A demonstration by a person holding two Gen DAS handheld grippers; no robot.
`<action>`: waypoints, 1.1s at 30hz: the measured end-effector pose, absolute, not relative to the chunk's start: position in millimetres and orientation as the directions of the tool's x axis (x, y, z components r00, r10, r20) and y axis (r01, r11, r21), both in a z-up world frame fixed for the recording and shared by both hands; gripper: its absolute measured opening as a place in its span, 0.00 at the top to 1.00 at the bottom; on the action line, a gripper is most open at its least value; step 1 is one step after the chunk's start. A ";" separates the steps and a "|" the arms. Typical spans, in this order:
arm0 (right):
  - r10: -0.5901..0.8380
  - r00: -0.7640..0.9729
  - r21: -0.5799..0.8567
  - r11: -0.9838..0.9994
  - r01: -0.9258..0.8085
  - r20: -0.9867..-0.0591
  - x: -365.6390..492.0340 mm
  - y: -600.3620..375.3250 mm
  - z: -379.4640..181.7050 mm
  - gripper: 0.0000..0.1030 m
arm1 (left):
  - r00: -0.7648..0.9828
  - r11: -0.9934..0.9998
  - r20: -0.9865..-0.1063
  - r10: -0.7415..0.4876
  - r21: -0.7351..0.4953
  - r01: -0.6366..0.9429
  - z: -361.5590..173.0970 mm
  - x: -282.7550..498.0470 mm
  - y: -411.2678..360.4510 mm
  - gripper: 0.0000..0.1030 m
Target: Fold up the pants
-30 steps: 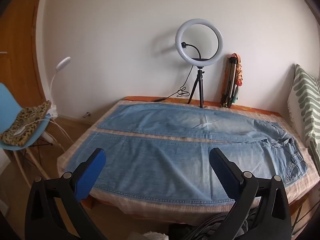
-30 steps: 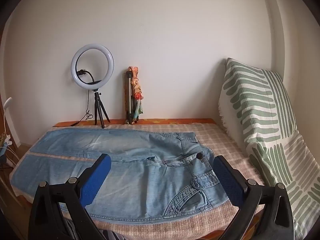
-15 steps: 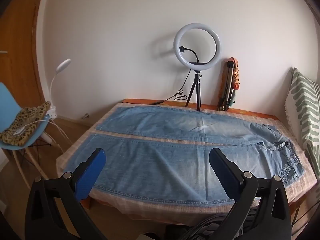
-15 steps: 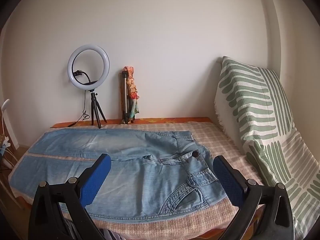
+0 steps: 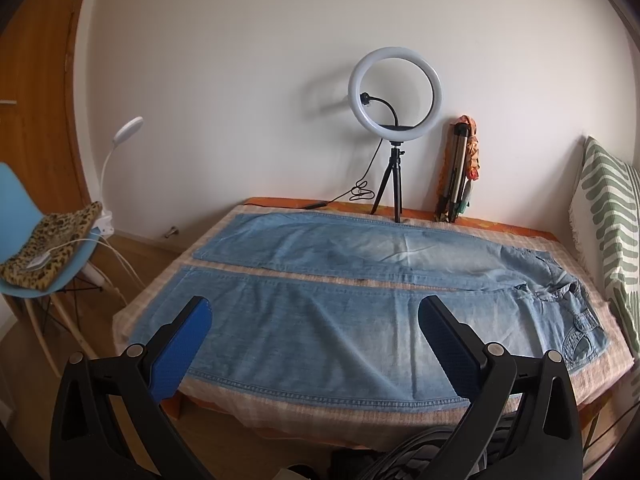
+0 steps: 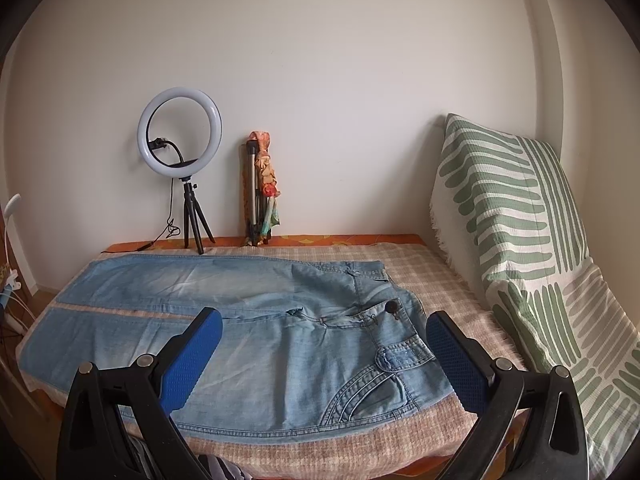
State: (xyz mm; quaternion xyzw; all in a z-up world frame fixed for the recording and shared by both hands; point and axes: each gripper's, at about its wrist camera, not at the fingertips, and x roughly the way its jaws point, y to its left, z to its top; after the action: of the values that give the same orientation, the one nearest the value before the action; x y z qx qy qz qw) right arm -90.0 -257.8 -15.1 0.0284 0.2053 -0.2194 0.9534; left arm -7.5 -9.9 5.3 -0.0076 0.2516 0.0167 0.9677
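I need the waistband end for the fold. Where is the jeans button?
In the right wrist view, the button sits right of centre on the jeans, toward the striped cushion.

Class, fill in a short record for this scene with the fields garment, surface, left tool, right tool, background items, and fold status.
garment: jeans, spread flat, legs apart
surface: checked cloth over a table
left tool: left tool, open, empty
right tool: right tool, open, empty
background items: ring light, folded tripod, striped cushion, blue chair
fold status: not yet started
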 end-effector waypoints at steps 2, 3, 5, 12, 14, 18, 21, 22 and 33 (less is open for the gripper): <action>-0.406 0.820 -0.037 0.902 0.429 -0.403 -90.4 -257.8 -15.4 0.00 | 0.872 0.999 -0.489 0.026 -0.007 -0.034 4.9 -7.7 -9.9 0.00; -0.407 0.820 -0.038 0.902 0.429 -0.402 -90.5 -257.8 -15.4 0.00 | 0.871 0.999 -0.490 0.024 -0.009 -0.033 4.2 -7.6 -9.6 0.00; -0.408 0.820 -0.038 0.902 0.430 -0.402 -90.3 -258.2 -15.3 0.00 | 0.870 1.000 -0.492 0.022 -0.009 -0.030 4.1 -7.1 -10.6 0.00; -0.405 0.820 -0.035 0.903 0.428 -0.405 -90.3 -257.7 -16.8 0.00 | 0.871 0.999 -0.491 0.023 -0.009 -0.031 3.8 -7.2 -11.3 0.00; -0.403 0.820 -0.037 0.904 0.426 -0.406 -90.7 -256.8 -18.1 0.00 | 0.870 0.999 -0.492 0.023 -0.011 -0.033 3.9 -6.4 -11.4 0.00; -0.400 0.820 -0.040 0.906 0.422 -0.410 -89.2 -256.9 -17.7 0.00 | 0.871 0.999 -0.491 0.024 -0.008 -0.032 4.2 -5.8 -12.0 0.00; -0.401 0.820 -0.041 0.905 0.423 -0.409 -89.1 -256.4 -18.1 0.00 | 0.870 0.999 -0.492 0.022 -0.009 -0.031 4.4 -5.3 -11.8 0.00; -0.401 0.819 -0.040 0.905 0.423 -0.410 -89.3 -256.4 -18.3 0.00 | 0.870 1.000 -0.492 0.022 -0.008 -0.030 4.4 -5.1 -12.4 0.00; -0.401 0.818 -0.041 0.905 0.423 -0.412 -88.1 -258.2 -18.6 0.00 | 0.870 1.000 -0.492 0.015 -0.005 -0.020 3.6 -3.1 -13.8 0.00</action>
State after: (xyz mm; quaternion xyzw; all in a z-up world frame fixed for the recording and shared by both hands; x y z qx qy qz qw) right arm -88.1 -258.2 -18.6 0.0260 0.2102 -0.2159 0.9532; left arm -3.1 -13.8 3.6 -0.0051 0.2546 0.0091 0.9670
